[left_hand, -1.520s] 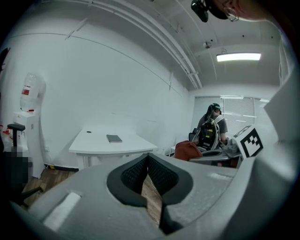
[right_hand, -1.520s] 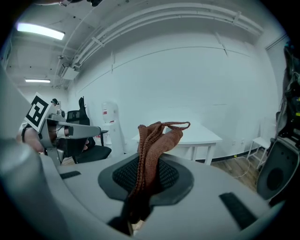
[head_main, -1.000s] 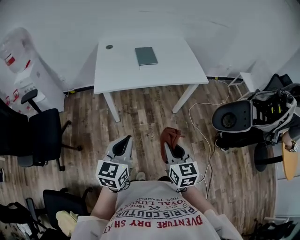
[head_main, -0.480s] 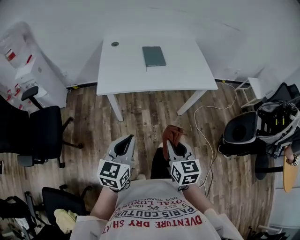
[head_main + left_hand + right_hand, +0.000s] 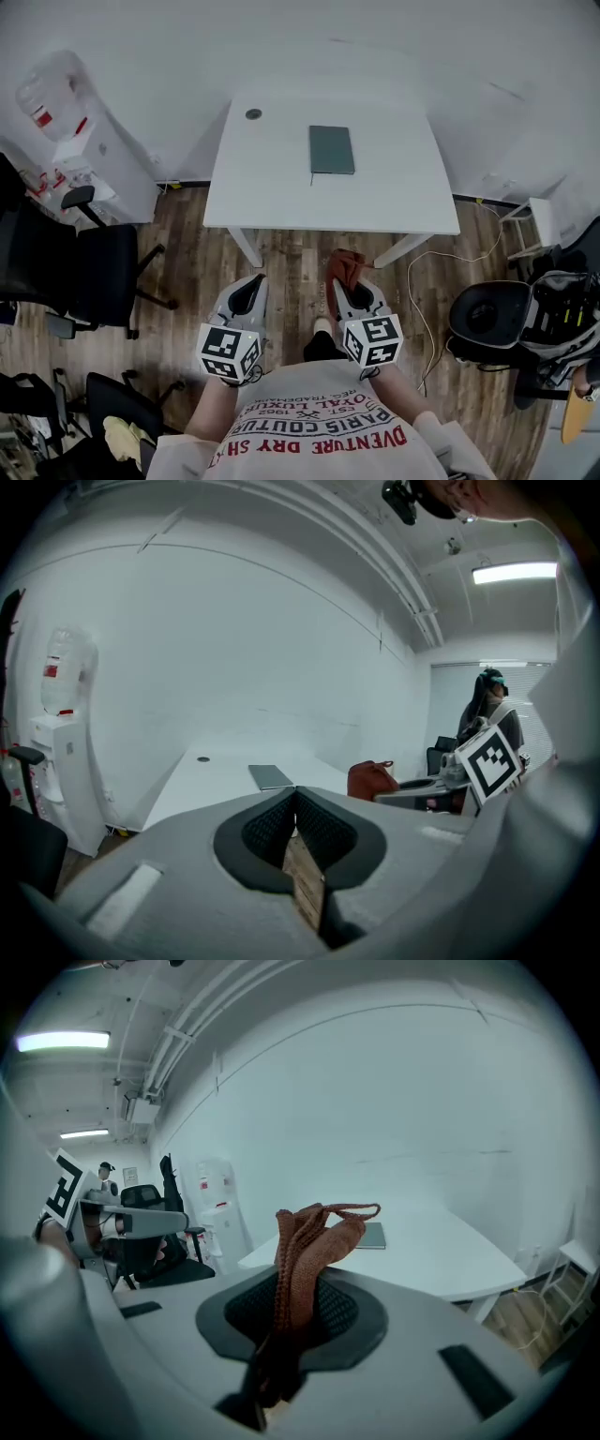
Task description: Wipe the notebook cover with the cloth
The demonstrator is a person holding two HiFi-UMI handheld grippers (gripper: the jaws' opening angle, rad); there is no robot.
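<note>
Ahead, notebook [image 5: 332,150] on white table [image 5: 272,192]; right gripper [image 5: 343,287] clamps cloth [image 5: 346,265], left gripper [image 5: 253,283] closed.

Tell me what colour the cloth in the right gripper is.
The cloth is rust-brown, clearest in the right gripper view.

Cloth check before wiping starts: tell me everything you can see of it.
The cloth is rust-brown with a coarse knitted look, bunched into folds, with a thin loop at its top. It sticks up from the right tongs, which are shut on its lower end, in the air short of the table. Nothing else touches it.
</note>
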